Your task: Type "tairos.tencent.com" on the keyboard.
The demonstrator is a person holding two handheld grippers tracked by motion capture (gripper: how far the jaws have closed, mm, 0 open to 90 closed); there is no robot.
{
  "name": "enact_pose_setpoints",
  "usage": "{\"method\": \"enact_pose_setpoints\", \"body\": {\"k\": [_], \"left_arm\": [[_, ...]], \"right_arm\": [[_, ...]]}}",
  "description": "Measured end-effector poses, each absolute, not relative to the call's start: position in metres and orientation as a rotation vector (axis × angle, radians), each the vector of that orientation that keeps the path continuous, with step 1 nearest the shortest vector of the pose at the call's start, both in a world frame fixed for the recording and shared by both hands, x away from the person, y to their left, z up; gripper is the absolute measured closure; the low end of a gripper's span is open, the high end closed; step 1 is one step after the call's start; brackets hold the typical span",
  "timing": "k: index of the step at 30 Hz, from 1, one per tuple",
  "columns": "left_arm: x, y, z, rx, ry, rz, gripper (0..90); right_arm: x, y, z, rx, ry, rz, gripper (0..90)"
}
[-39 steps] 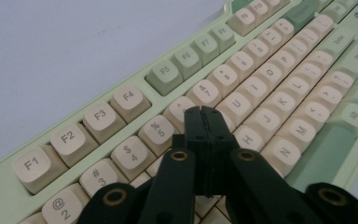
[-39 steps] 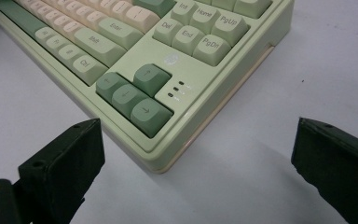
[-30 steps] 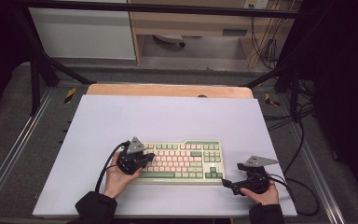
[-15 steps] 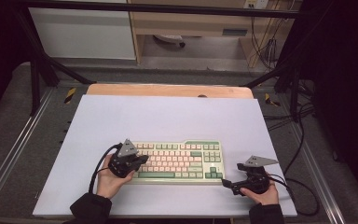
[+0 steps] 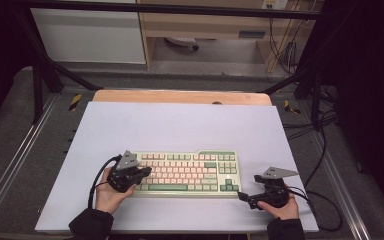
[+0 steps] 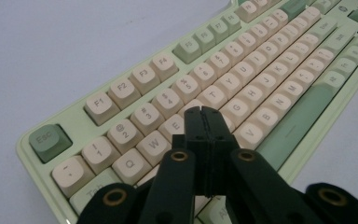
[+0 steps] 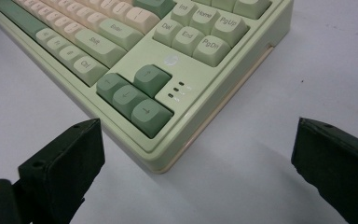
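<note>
A pale green keyboard (image 5: pixel 185 172) with cream and green keys lies on the white mat, near the front. My left gripper (image 5: pixel 143 173) is over the keyboard's left end and is shut with nothing in it. In the left gripper view its closed tips (image 6: pixel 204 114) hover just above the cream letter keys (image 6: pixel 242 84) near E and R. My right gripper (image 5: pixel 242 195) rests on the mat off the keyboard's front right corner. In the right gripper view it is open (image 7: pixel 198 140), and the jaws straddle that corner by the green arrow keys (image 7: pixel 130 95) without touching it.
The white mat (image 5: pixel 180 125) covers the table, with a wooden edge (image 5: pixel 180 96) at the back. Cables (image 5: pixel 325 200) trail off to the right of the mat. Metal frame rails (image 5: pixel 10 165) run along both sides.
My left gripper has slid left along the keyboard toward its left end, still shut. The right gripper and the keyboard have stayed put.
</note>
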State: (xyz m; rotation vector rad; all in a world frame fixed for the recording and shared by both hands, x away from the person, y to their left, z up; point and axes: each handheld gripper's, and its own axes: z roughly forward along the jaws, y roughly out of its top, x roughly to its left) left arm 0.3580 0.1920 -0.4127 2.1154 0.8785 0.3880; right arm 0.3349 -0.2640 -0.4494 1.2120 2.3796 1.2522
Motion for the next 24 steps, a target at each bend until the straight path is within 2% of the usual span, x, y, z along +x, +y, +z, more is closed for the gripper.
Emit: {"method": "enact_pose_setpoints", "body": {"k": [24], "left_arm": [[0.359, 0.213, -0.424, 2.119, 0.938, 0.404, 89.8]], "right_arm": [[0.335, -0.263, -0.45, 1.212, 2.381, 1.249, 3.0]]}}
